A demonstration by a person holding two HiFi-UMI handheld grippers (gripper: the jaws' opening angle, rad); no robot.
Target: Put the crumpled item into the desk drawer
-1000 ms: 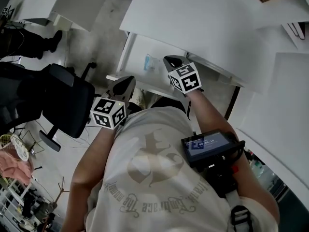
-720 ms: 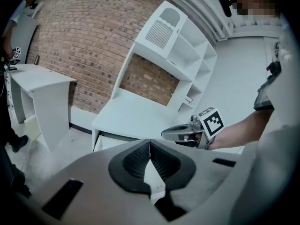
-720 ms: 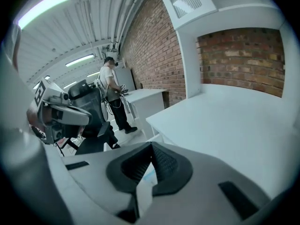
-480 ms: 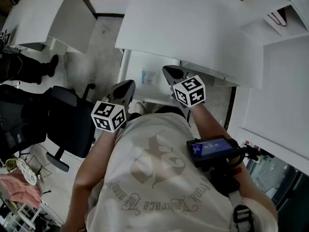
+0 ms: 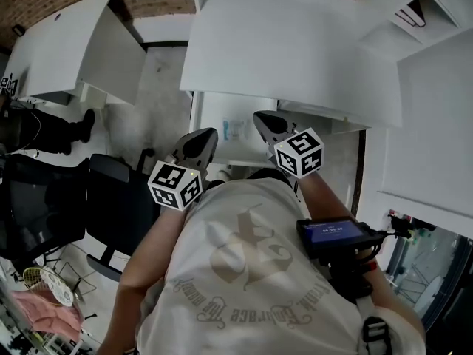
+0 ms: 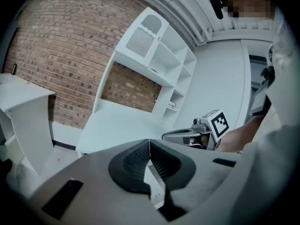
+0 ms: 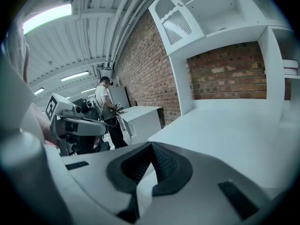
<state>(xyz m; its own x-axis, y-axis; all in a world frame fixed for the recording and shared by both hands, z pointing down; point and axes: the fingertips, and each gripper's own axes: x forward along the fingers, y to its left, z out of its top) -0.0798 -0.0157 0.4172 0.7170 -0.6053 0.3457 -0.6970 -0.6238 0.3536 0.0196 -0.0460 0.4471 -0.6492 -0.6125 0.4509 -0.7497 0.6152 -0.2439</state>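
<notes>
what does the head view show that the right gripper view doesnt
Only the head view: the wearer's printed t-shirt, a black office chair, and the open drawer holding a pale blue item.
Only the right gripper view: the ceiling lights, and the right tool up close, shut with nothing in it.
Both: the white desktop, the brick wall and the left tool.

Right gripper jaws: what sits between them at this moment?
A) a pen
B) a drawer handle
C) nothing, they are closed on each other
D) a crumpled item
C: in the right gripper view, the right gripper has its jaws meeting tip to tip, with nothing caught between the ribbed pads.
</notes>
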